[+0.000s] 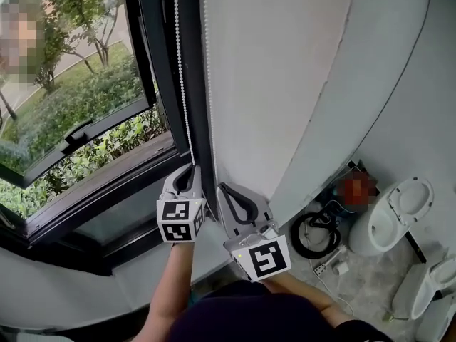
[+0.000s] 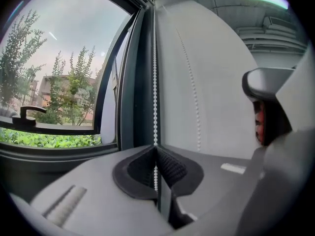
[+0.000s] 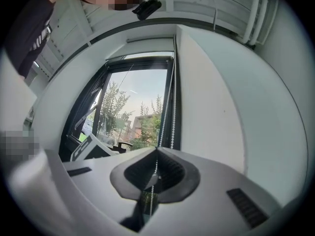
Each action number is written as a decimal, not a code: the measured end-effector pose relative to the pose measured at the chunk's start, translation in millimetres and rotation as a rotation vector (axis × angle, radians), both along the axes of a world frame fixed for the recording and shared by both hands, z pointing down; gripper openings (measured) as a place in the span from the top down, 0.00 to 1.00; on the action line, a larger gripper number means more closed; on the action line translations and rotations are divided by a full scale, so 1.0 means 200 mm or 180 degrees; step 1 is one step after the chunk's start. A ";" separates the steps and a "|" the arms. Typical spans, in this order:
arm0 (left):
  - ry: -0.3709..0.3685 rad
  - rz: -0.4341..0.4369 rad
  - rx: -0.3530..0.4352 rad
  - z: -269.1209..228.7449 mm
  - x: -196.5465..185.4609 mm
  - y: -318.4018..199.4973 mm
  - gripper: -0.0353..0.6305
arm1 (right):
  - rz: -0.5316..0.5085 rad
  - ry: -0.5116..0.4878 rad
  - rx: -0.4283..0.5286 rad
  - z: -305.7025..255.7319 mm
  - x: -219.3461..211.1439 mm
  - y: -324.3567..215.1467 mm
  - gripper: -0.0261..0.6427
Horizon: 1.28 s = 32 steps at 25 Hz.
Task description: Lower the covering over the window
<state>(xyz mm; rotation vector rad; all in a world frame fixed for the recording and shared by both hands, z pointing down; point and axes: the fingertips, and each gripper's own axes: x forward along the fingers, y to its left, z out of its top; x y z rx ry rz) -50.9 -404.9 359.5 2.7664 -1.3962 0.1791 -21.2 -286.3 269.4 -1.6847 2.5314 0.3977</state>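
A white bead chain hangs in two strands beside the dark window frame (image 1: 160, 63). My left gripper (image 1: 191, 167) is shut on the left strand (image 1: 182, 98); in the left gripper view the beads (image 2: 155, 82) run straight down into the closed jaws of the left gripper (image 2: 156, 147). Just lower and to the right, my right gripper (image 1: 223, 187) is shut on the right strand (image 1: 207, 84). In the right gripper view a strand (image 3: 165, 117) passes between the closed jaws of the right gripper (image 3: 157, 149). The window glass (image 3: 133, 107) stands uncovered.
A white wall (image 1: 285, 84) rises right of the chain. The window sash (image 1: 78, 137) with its handle (image 2: 27, 113) is tilted outward over greenery. On the floor at the right lie white ceramic toilets (image 1: 399, 212), a coiled black cable (image 1: 313, 234) and a power strip (image 1: 331, 262).
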 end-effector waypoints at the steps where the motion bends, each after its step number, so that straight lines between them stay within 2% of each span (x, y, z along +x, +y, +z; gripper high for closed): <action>1: -0.0003 0.0027 0.0002 0.00 -0.01 0.03 0.92 | -0.0028 -0.0015 -0.0010 0.00 0.00 0.00 0.94; 6: 0.0060 0.0137 -0.0028 -0.02 -0.06 0.23 0.92 | -0.0218 -0.0133 -0.0066 0.01 0.00 0.01 0.94; 9: 0.0177 0.0169 -0.0054 -0.03 -0.07 0.34 0.92 | -0.0505 -0.0223 -0.0086 0.01 -0.02 0.03 0.94; 12: 0.0150 0.0151 -0.0019 -0.03 -0.08 0.43 0.92 | -0.0744 -0.0242 -0.0169 0.02 -0.05 0.05 0.94; 16: 0.0163 0.0160 0.0032 -0.01 -0.05 0.54 0.92 | -0.0974 -0.0318 -0.0213 0.04 -0.06 0.10 0.94; 20: 0.0307 0.0162 0.0032 0.01 0.00 0.64 0.93 | -0.1142 -0.0315 -0.0230 0.08 -0.05 0.16 0.94; 22: 0.0304 0.0149 -0.0059 0.07 0.02 0.67 0.93 | -0.1224 -0.0305 -0.0246 0.11 -0.04 0.19 0.94; 24: 0.0311 0.0150 -0.0253 0.19 0.03 0.70 0.93 | -0.1284 -0.0270 -0.0301 0.15 -0.05 0.20 0.94; 27: 0.0490 0.0158 -0.0515 0.32 0.05 0.76 0.93 | -0.1402 -0.0128 -0.0420 0.22 -0.07 0.24 0.94; 32: 0.0460 0.0191 -0.0527 0.36 0.09 0.77 0.93 | -0.1495 -0.0070 -0.0497 0.26 -0.06 0.26 0.94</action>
